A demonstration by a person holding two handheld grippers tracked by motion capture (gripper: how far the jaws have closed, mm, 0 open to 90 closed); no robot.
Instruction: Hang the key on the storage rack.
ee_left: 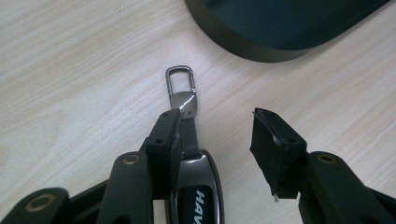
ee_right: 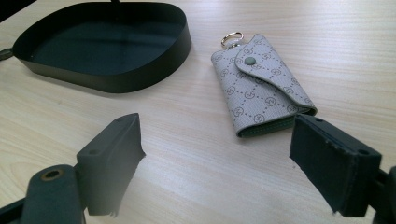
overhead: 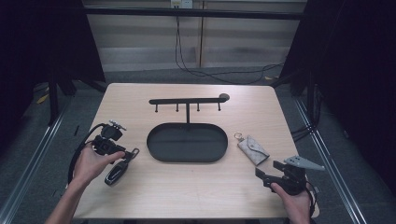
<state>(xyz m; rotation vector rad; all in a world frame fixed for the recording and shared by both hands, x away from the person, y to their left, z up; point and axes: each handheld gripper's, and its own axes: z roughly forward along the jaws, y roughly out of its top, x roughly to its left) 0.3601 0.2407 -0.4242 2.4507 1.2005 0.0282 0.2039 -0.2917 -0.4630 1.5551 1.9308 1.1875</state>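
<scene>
While spread either side of the car key [ee_left: 194,186], left gripper [ee_left: 219,144] open, one pad touching its strap; tray [ee_left: 280,28] just beyond; right gripper [ee_right: 233,163] gaping wide, key pouch [ee_right: 261,88] just ahead

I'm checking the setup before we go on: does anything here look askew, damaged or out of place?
Nothing stands out. The car key fob lies flat between the left gripper's open jaws, the key pouch sits closed beside the tray, and the hook rack stands upright.
</scene>
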